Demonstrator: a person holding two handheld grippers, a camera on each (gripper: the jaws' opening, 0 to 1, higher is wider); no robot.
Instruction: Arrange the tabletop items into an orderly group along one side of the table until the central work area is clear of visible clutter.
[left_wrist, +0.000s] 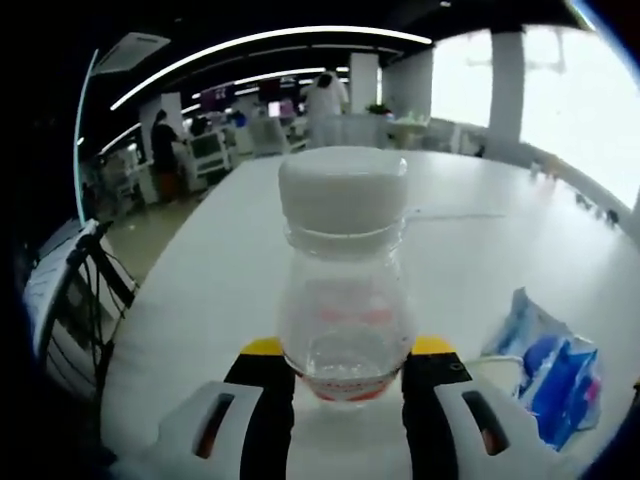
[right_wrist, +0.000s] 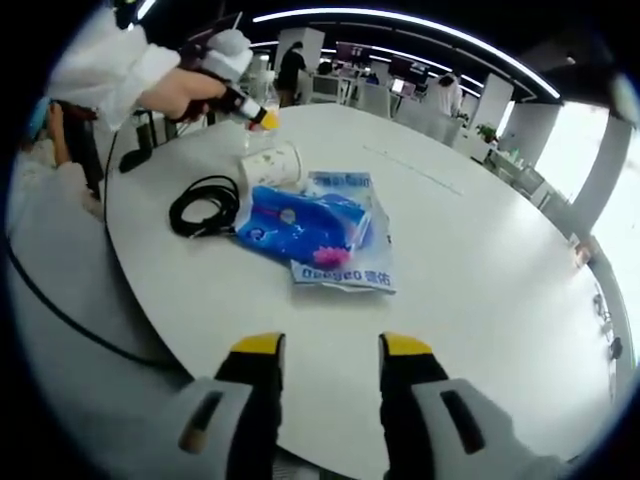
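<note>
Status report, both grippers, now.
Left gripper shut on clear bottle, white cap. Right gripper open, empty, above table. Blue packet, paper cup, black cable cluttering the table.

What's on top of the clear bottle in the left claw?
A white screw cap sits on the clear bottle, shut between the left claw. The mouth beneath is covered; inside looks empty.

A big round white table (right_wrist: 480, 270) stands in a large room. Long curved light strips (left_wrist: 270, 40) glow on the dark ceiling above it. Bright windows (left_wrist: 580, 100) and white pillars (left_wrist: 505, 85) stand beyond the table.
</note>
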